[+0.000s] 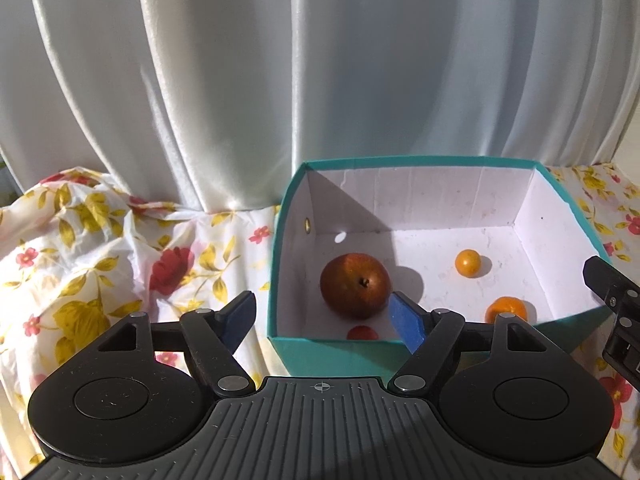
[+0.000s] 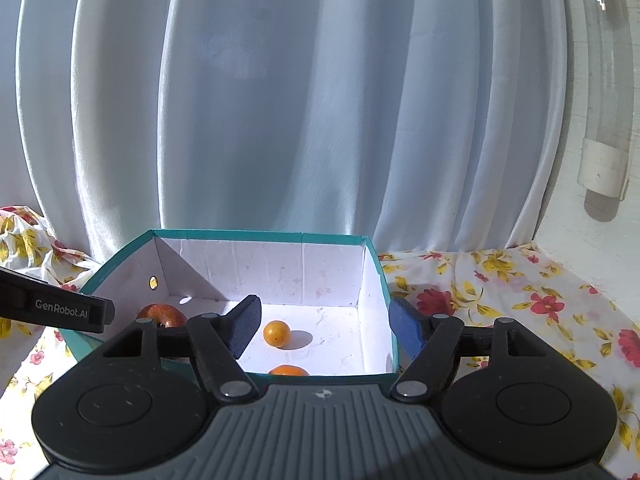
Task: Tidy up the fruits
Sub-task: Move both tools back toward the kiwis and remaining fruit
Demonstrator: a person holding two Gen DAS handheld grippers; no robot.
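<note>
Both grippers, left (image 1: 323,320) and right (image 2: 324,330), hover wide open, holding nothing. Fruit's in the teal box (image 1: 340,350): brown pear (image 1: 355,285), mandarin (image 1: 507,309), tiny orange one (image 1: 468,263). Bump the box and they'd probably roll.

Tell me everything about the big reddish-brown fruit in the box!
The reddish-brown fruit is round and smooth-skinned, shiny where sunlight hits it, with a little dark stem dimple facing up and forward. It sits on the white floor of the teal box, near the left wall, half in shadow. Neither gripper touches it, and the smaller fruits lie apart from it.
</note>
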